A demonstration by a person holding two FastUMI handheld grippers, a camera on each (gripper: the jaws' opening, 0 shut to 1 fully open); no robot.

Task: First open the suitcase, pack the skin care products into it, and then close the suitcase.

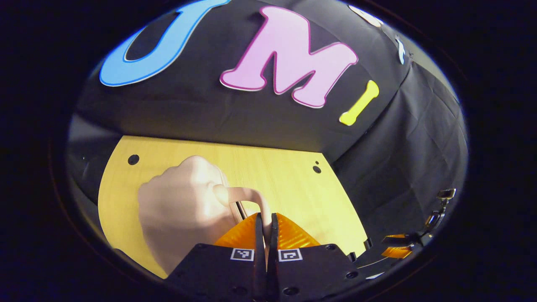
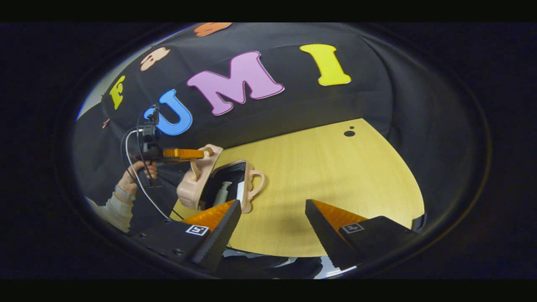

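Note:
A small pink suitcase (image 2: 193,184) stands partly open on the wooden table (image 2: 335,176). Inside its dark interior lies a pump bottle (image 2: 221,193). My left gripper (image 2: 200,154) is shut on the handle of the raised lid (image 2: 208,152), held by a person's hand (image 2: 138,172). In the left gripper view the pink lid (image 1: 180,205) is close up, and my left gripper (image 1: 265,217) pinches its curved handle (image 1: 247,195). My right gripper (image 2: 272,216) is open above the table, just right of the suitcase, holding nothing. It also appears far right in the left gripper view (image 1: 398,247).
The light wooden table (image 1: 285,167) has small dark holes near its back corners (image 2: 349,133). Black cloth walls close in behind and at the sides. A cable (image 2: 142,193) hangs from the left gripper near the person's sleeve (image 2: 113,209).

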